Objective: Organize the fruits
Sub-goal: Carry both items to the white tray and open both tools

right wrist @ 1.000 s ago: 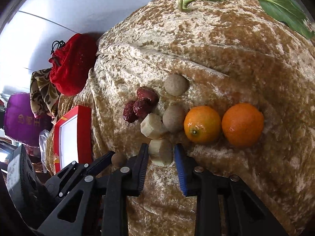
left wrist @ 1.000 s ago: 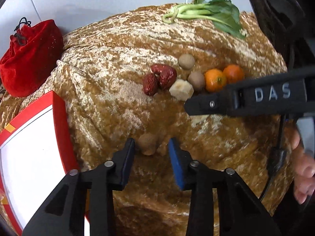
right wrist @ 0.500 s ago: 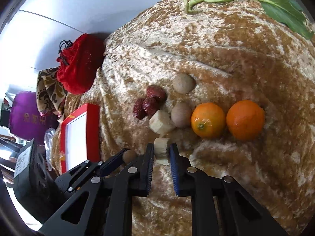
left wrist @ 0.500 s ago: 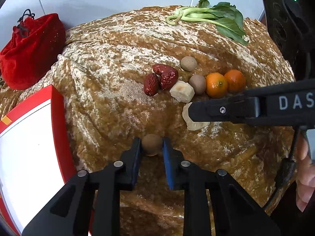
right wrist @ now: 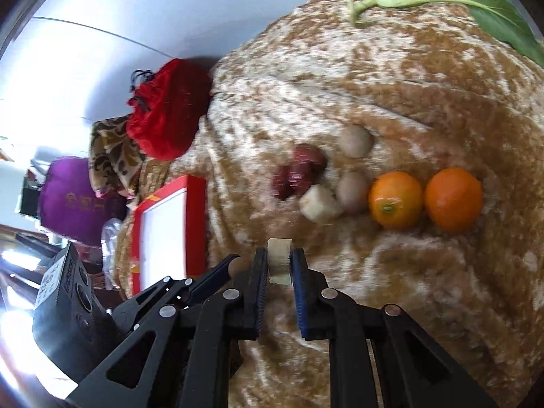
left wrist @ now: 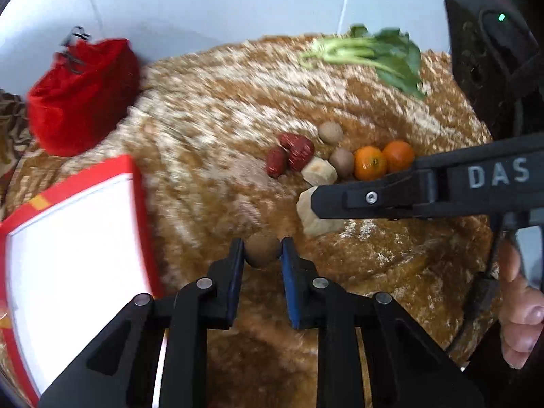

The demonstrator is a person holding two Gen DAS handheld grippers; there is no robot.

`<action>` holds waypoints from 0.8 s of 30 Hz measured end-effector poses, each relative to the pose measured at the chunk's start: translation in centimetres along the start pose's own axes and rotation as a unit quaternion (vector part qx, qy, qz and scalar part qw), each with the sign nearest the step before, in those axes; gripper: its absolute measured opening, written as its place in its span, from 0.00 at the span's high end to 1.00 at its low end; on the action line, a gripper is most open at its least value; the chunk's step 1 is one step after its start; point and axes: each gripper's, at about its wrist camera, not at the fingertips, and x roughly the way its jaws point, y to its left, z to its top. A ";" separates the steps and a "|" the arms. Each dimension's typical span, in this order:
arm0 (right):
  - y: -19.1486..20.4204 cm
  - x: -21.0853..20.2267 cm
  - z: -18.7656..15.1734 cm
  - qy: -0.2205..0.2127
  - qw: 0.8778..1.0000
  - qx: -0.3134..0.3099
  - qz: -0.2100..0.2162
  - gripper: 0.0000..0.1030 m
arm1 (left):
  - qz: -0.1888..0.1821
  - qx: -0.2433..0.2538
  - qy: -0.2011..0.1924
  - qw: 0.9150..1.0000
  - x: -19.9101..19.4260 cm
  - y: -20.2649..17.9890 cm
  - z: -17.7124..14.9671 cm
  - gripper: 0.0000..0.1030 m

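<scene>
My left gripper is shut on a small round brown fruit, lifted off the gold cloth. My right gripper is shut on a pale peeled chunk, also seen in the left wrist view. On the cloth lie red dates, a second pale chunk, two more brown fruits and two oranges. In the right wrist view the oranges lie right of a brown fruit.
A red-rimmed box with a white inside stands at the left edge of the cloth. A red drawstring pouch sits at the back left. Leafy greens lie at the back right. A purple bag is beyond the table.
Both grippers closed: the left on the brown fruit, the right on the pale chunk. Both have since risen and pulled back a little with their loads.
</scene>
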 end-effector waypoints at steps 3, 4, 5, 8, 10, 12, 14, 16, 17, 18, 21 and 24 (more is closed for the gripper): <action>1.4 0.1 -0.3 -0.001 0.999 -0.010 0.037 0.86 | 0.024 -0.014 -0.022 0.999 -2.4 1.5 -0.6 0.81; 1.9 0.1 -0.4 -0.001 0.999 -0.016 0.047 0.86 | 0.031 -0.017 -0.028 0.999 -3.0 2.0 -0.8 0.81; 2.8 0.3 -0.7 0.000 0.998 -0.024 0.059 0.86 | 0.039 -0.022 -0.034 0.998 -3.8 2.7 -1.1 0.81; 4.7 0.9 -1.6 0.006 0.995 -0.044 0.085 0.86 | 0.065 -0.050 -0.044 0.996 -5.3 5.1 -2.1 0.81; 6.2 1.6 -2.4 0.011 0.993 -0.058 0.102 0.86 | 0.079 -0.073 -0.037 0.993 -5.4 6.7 -2.8 0.81; 7.7 2.4 -3.3 0.021 0.990 -0.075 0.118 0.86 | 0.086 -0.097 -0.026 0.991 -5.4 8.3 -3.8 0.81; 9.0 3.2 -4.1 0.030 0.987 -0.090 0.126 0.86 | 0.097 -0.110 -0.017 0.989 -5.4 9.4 -4.5 0.81; 10.1 4.1 -4.9 0.040 0.985 -0.106 0.126 0.86 | 0.107 -0.116 -0.004 0.987 -5.1 10.1 -5.4 0.81; 10.6 4.6 -5.3 0.045 0.985 -0.113 0.124 0.86 | 0.109 -0.118 0.004 0.987 -4.8 10.3 -5.8 0.81; 11.0 5.2 -5.8 0.051 0.984 -0.119 0.120 0.86 | 0.107 -0.119 0.010 0.987 -4.6 10.3 -6.2 0.81; 11.5 6.8 -6.7 0.069 0.984 -0.127 0.103 0.86 | 0.108 -0.113 0.028 0.987 -3.9 10.3 -6.9 0.81; 11.7 8.2 -7.5 0.087 0.983 -0.134 0.094 0.86 | 0.115 -0.108 0.035 0.987 -3.7 10.3 -7.0 0.81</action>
